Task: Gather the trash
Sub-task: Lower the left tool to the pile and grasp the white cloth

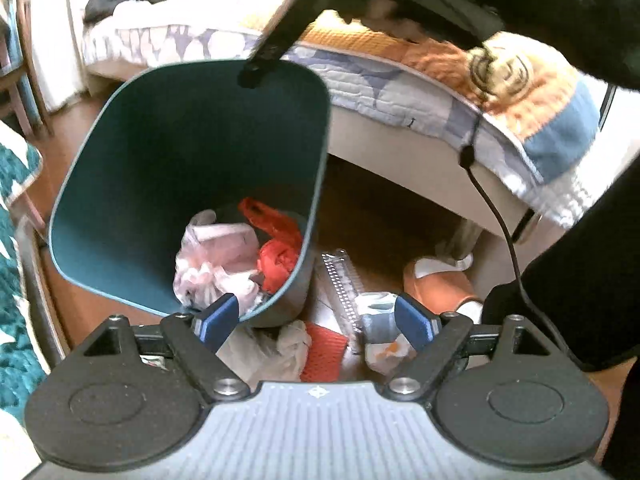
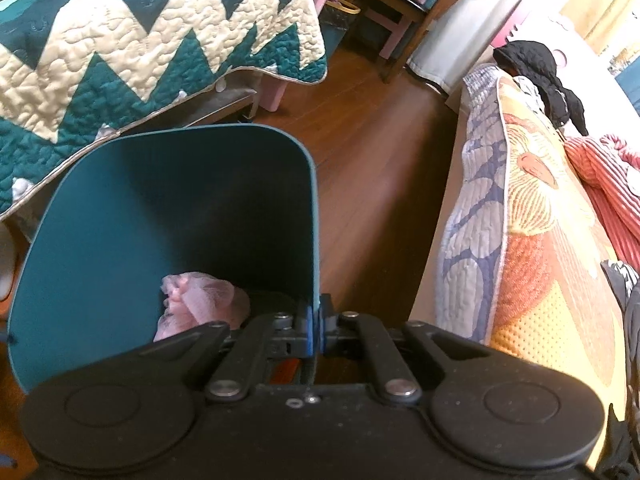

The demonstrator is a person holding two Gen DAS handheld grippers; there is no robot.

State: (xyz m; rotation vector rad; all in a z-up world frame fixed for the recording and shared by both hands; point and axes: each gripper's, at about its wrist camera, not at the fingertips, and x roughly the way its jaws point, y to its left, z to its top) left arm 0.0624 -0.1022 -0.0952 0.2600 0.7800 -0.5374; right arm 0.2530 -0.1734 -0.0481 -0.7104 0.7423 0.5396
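Teal plastic bin (image 1: 160, 152) fills the left wrist view, tilted with its mouth toward the camera, a pink-white plastic bag (image 1: 212, 256) and a red bag (image 1: 276, 256) already lying at the bottom. Left claw (image 1: 316, 320) spread wide, nothing between the blue pads (image 1: 220, 316), hanging over the loose trash on the wooden floor (image 1: 384, 216): a clear ridged wrapper (image 1: 340, 280), a red mesh piece (image 1: 324, 352), crumpled white paper (image 1: 292, 344), all just beside the bin's base. An orange slipper (image 1: 436, 284) sits near the pile, under the edge of the bed (image 1: 400, 128). A black cable (image 1: 496, 216) dangles at right. The right claw's finger reaches in from above to the bin's far rim. Right wrist view: right claw (image 2: 314, 320) closed tight on the bin's rim (image 2: 316, 240), pinching the thin wall between its pads, pink bag (image 2: 200, 300) visible inside. Zigzag quilt (image 2: 120, 60) at left, a bed with an orange blanket (image 2: 532, 240) at right. Risks as I judge them: the pinch on a thin rim is narrow, so the tilted bin could swing or slip free and spill the bags back out. The left claw could catch the slipper instead of trash, or push the wrapper under the bed. The cable could snag on the reach.
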